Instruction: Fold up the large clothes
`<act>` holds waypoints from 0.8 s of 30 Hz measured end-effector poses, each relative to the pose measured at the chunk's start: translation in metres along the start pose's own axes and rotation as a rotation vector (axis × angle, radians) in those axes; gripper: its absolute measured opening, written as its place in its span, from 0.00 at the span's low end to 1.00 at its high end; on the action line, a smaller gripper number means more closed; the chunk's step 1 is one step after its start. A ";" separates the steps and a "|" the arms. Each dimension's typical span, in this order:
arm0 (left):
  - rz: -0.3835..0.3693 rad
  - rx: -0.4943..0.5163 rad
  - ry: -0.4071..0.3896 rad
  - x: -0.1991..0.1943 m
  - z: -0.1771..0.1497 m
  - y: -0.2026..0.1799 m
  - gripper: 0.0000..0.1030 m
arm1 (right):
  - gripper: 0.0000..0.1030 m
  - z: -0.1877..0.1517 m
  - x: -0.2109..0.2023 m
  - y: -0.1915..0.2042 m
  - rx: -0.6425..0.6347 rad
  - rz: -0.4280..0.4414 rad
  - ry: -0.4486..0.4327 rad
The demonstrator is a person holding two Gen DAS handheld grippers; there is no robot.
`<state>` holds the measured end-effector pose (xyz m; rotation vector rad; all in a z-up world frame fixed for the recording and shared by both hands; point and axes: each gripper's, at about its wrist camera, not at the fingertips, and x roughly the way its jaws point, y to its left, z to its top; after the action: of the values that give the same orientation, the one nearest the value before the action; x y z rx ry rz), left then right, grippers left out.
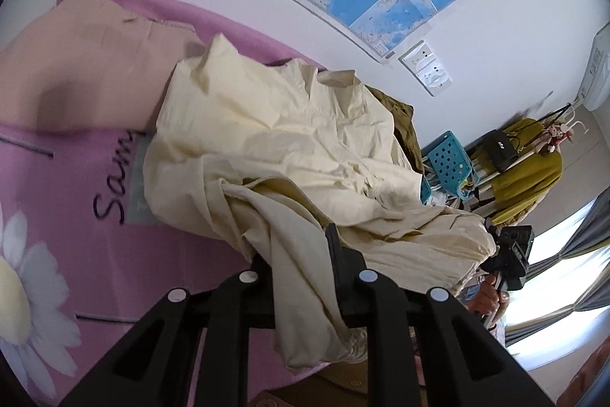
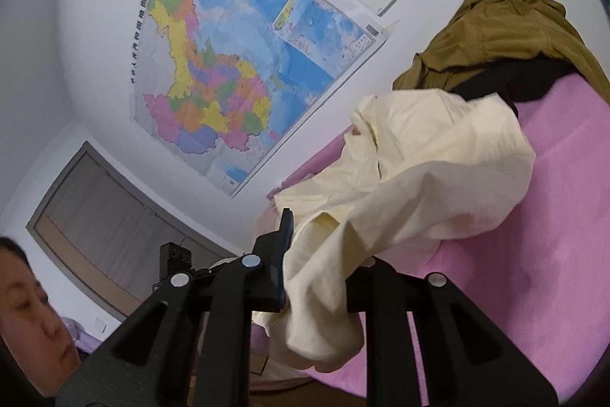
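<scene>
Each hand-held gripper, left (image 1: 301, 254) and right (image 2: 316, 250), pinches the cream garment (image 1: 274, 140), lifting it off the pink bed sheet (image 1: 87, 246). An olive garment (image 2: 507, 33) lies behind.

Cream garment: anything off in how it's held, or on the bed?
Nothing damaged. The cream garment hangs bunched and twisted between the left gripper and right gripper, not spread flat. An olive garment lies crumpled in a heap on the pink bedsheet behind it.
</scene>
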<state>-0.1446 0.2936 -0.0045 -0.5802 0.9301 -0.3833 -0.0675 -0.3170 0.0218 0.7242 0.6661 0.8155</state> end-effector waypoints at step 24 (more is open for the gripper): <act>0.131 -0.035 0.028 0.048 0.132 0.010 0.16 | 0.17 0.111 0.098 -0.021 0.037 -0.106 0.030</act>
<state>-0.0073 0.3148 0.0203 -0.5438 0.9974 -0.2582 0.0753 -0.2802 0.0461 0.7052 0.7419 0.7189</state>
